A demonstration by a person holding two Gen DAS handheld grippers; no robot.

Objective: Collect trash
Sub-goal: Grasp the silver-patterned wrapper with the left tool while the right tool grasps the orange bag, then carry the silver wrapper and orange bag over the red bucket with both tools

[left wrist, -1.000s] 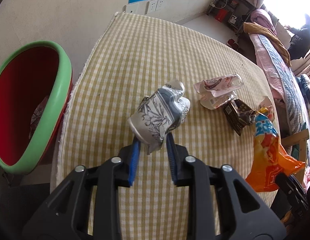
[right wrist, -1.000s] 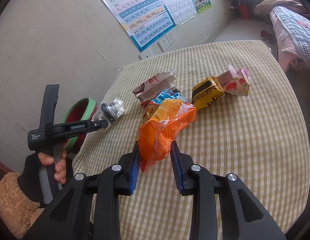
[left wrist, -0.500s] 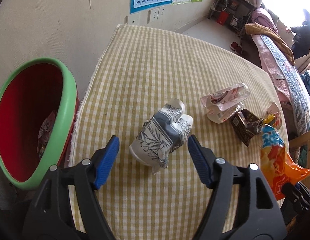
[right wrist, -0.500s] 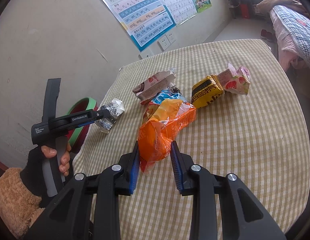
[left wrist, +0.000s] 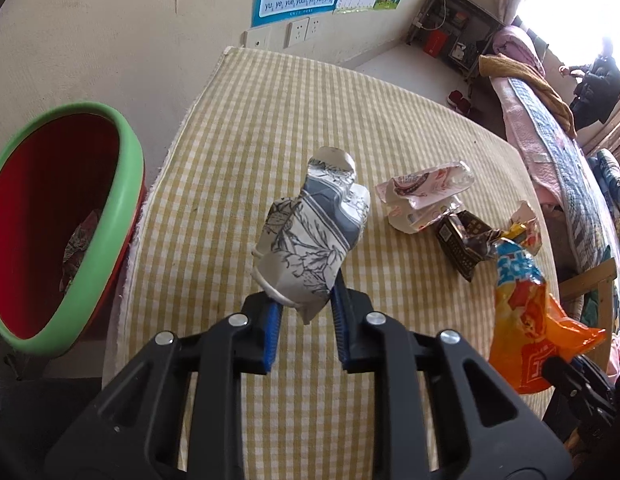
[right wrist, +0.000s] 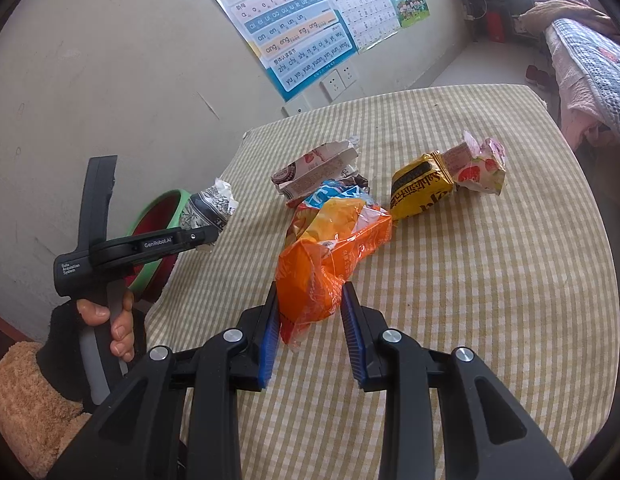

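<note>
My left gripper (left wrist: pixel 305 316) is shut on a crumpled grey-and-white floral wrapper (left wrist: pixel 310 240) and holds it above the checked table, right of the red bin with a green rim (left wrist: pixel 121 200). The wrapper (right wrist: pixel 209 208) and bin (right wrist: pixel 157 208) also show in the right wrist view. My right gripper (right wrist: pixel 310 328) is shut on the tail of an orange snack bag (right wrist: pixel 330 256), which also shows in the left wrist view (left wrist: pixel 530 320). A pink-white wrapper (left wrist: pixel 426 196), a dark brown wrapper (left wrist: pixel 462 240), a yellow-black packet (right wrist: pixel 422 192) and a strawberry-print wrapper (right wrist: pixel 482 168) lie on the table.
The yellow checked tablecloth (left wrist: pixel 310 100) covers the table, whose left edge borders the bin. The bin holds some trash (left wrist: pixel 77 240). A wall with posters and sockets (right wrist: pixel 338 80) stands behind. A bed (left wrist: pixel 558 152) lies to the right.
My left gripper opened half a second ago around the floral wrapper, then shut on it again and now holds it raised. The right gripper has kept still, holding the orange bag.
</note>
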